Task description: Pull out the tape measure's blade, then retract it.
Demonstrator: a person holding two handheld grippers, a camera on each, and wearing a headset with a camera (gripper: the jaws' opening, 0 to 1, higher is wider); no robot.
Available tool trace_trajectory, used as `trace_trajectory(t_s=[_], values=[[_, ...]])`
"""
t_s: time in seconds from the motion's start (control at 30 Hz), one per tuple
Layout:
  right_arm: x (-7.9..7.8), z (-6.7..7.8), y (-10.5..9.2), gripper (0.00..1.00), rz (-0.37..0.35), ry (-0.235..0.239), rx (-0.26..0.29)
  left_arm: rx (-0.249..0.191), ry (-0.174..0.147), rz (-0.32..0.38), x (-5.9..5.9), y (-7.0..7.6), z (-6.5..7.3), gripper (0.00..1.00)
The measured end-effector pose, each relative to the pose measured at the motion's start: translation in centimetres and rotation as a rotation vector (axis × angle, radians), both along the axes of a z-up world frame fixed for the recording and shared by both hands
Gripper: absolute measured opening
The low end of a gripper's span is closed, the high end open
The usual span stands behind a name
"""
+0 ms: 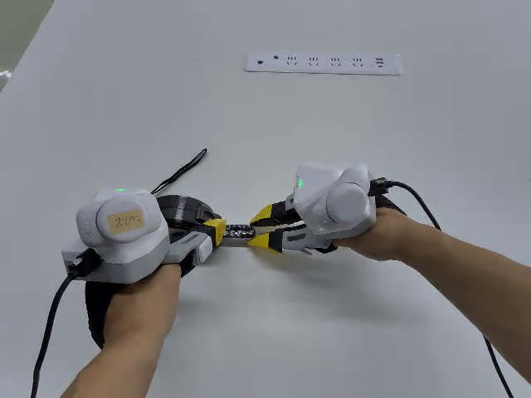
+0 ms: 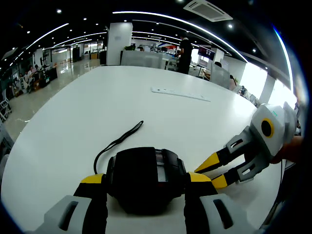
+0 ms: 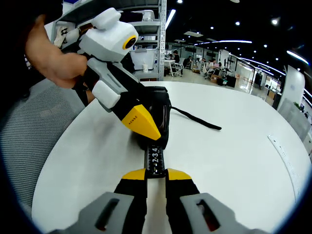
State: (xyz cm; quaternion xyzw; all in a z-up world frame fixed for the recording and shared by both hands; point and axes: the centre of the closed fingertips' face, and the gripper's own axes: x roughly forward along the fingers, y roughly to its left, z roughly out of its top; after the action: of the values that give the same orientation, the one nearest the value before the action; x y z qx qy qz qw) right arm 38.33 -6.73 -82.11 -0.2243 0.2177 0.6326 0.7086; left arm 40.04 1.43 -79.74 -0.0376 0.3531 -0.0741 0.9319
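Tape measure [image 2: 145, 178] black, wrist strap [image 2: 119, 139] trailing; short blade [image 3: 155, 158] out, numbered.

Head view from above, looking down on the table [image 1: 249, 116], left gripper view low, close behind the tape measure [image 2: 144, 178], right gripper view facing it along the blade [image 3: 155, 158], all sharing the power strip [image 1: 323, 63]

Black tape measure [image 2: 144, 178], white-numbered black blade [image 3: 155, 158], white table [image 1: 249, 124].

Your black tape measure [image 2: 145, 178] rests on the white tabletop [image 1: 274, 133], its black wrist strap [image 2: 120, 139] lying loose beside it. Its blade [image 3: 155, 158] is drawn out a short way, showing 2, 3, 4.
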Motion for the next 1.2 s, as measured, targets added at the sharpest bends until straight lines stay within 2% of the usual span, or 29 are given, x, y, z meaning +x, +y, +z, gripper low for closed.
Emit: trace_trajectory(t_s=[1.2], values=[[0.2, 0.0, 3.3, 0.12, 0.005, 0.000, 0.027, -0.018, 0.002, 0.009, 0.0, 0.1, 0.0, 0.61]])
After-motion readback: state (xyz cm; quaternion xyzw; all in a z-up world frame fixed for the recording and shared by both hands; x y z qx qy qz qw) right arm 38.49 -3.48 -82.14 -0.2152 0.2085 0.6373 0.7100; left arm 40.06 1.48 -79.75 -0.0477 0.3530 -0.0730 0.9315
